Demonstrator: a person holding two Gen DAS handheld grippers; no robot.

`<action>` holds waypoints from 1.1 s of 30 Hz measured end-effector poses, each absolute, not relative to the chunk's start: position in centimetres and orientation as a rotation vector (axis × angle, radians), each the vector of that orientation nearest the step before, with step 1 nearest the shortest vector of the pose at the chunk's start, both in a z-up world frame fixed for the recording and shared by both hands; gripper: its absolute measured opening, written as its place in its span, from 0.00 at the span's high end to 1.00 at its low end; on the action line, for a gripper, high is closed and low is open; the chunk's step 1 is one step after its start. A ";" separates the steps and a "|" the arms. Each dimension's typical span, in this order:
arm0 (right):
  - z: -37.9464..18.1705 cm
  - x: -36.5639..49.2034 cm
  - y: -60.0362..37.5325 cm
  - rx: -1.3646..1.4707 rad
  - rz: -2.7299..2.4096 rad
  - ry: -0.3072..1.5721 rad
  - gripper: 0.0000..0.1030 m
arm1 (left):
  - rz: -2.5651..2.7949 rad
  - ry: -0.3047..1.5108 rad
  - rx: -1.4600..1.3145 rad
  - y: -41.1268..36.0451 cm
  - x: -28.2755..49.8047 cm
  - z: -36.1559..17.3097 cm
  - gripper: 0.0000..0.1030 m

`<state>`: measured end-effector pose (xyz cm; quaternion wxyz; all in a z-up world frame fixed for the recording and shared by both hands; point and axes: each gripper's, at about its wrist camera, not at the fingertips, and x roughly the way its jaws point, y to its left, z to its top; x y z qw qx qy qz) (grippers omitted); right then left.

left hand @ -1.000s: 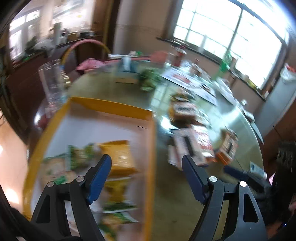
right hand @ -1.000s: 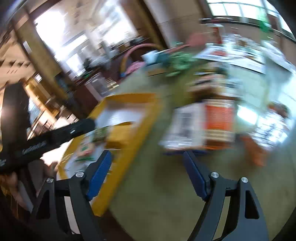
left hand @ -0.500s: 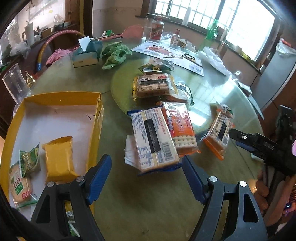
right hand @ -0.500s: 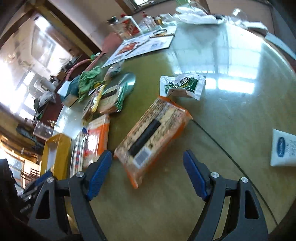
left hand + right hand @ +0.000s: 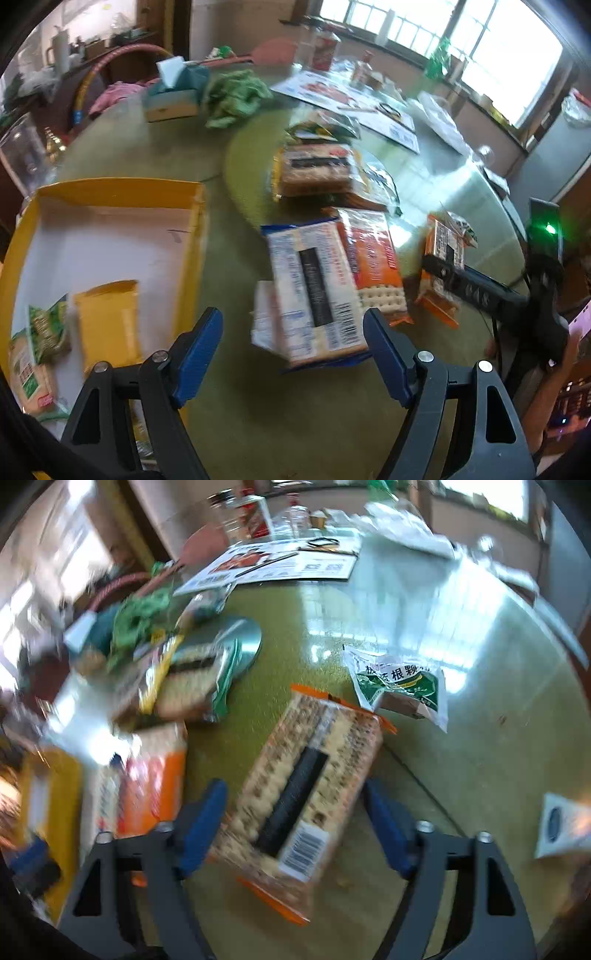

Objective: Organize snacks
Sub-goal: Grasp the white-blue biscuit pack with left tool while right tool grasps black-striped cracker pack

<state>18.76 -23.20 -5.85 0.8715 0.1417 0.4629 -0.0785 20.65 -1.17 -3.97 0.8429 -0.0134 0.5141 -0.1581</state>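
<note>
Right claw (image 5: 295, 827) astride crinkly rectangular cracker pack (image 5: 306, 797)

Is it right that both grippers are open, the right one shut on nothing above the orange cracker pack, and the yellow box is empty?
Not quite: the yellow box is not empty. The left wrist view shows a yellow packet and green packets in it. The rest holds.

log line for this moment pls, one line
left gripper open, lined up on blue cracker pack | right gripper open around orange cracker pack | yellow box holds three snacks
</note>
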 end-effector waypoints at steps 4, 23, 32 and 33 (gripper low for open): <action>-5.9 16.4 -23.4 0.263 -0.100 0.968 0.39 | -0.337 1.133 -0.006 -3.1 22.0 -5.3 0.24; -6.3 9.9 -21.5 0.202 0.004 0.909 0.43 | -0.337 1.077 -0.012 -3.4 19.3 -5.9 0.46; -6.5 6.5 -20.3 0.236 0.046 0.875 0.45 | -0.394 0.985 -0.032 -1.7 12.9 -4.2 0.46; -6.5 5.9 -20.2 0.246 0.053 0.872 0.45 | -0.399 0.984 -0.034 -1.6 12.7 -4.1 0.46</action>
